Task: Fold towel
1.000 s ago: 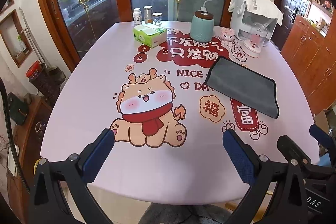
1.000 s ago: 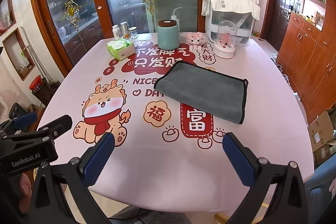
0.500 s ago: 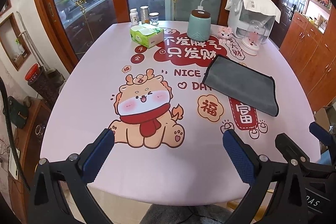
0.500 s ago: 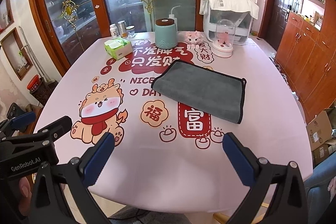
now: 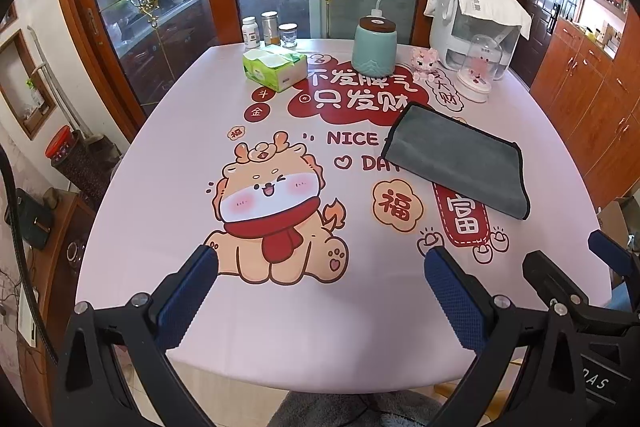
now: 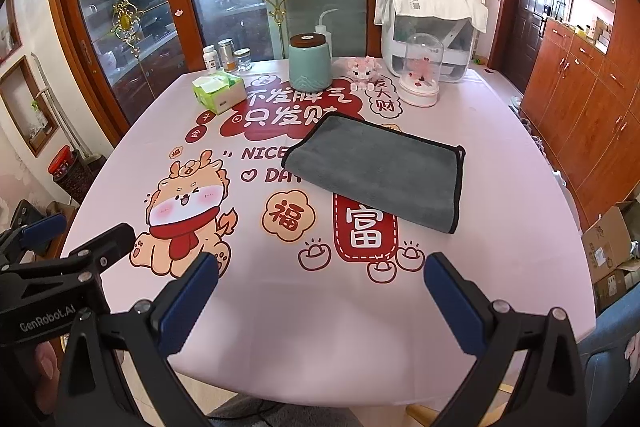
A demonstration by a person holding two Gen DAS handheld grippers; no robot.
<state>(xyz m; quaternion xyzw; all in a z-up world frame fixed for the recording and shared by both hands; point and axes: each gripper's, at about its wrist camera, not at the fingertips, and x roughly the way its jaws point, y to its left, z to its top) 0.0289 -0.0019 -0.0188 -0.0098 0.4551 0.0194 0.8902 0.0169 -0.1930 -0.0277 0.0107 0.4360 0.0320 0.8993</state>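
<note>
A grey towel [image 5: 456, 157] with a black hem lies flat, folded, on the right half of the pink printed tablecloth [image 5: 168, 163]; it also shows in the right wrist view [image 6: 380, 169]. My left gripper [image 5: 320, 291] is open and empty, above the table's near edge, well short of the towel. My right gripper [image 6: 320, 295] is open and empty too, near the front edge. The right gripper shows at the left view's right edge [image 5: 560, 267]; the left gripper shows at the right view's left edge [image 6: 80, 255].
At the back of the table stand a green tissue box [image 5: 274, 67], three small jars [image 5: 268, 31], a teal canister [image 5: 374, 45], a pink toy [image 5: 426, 61], a glass-domed ornament [image 5: 478, 75] and a white appliance [image 5: 476, 23]. Wooden cabinets [image 6: 592, 107] stand to the right.
Both grippers have drawn back and risen slightly, so the table sits lower and farther in view. The towel has not moved. Both stay open.
</note>
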